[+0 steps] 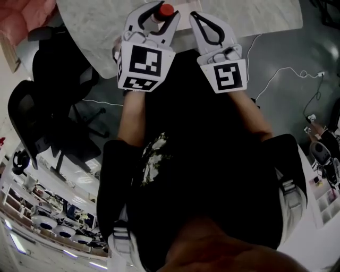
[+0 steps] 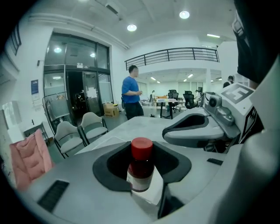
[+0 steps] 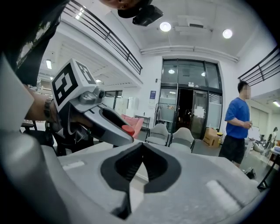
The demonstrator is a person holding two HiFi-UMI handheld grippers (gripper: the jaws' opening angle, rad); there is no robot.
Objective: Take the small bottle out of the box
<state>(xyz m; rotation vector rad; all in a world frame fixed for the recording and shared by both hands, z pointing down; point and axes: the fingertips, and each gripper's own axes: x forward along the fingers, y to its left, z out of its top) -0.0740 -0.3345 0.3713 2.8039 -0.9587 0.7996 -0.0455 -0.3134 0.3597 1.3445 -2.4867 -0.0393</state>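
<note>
Head view: I am gripping the small bottle in my left claw over the bench. Left gripper view: it is standing upright (red cap up). Right gripper view: my right claw is pinching shut, empty.

1. A white table is seen, its top bare at the right.
2. Black office chairs are set left of the table.
3. Two grey chairs are placed near the table.
4. A person in a blue shirt is seen standing beyond the table.
</note>
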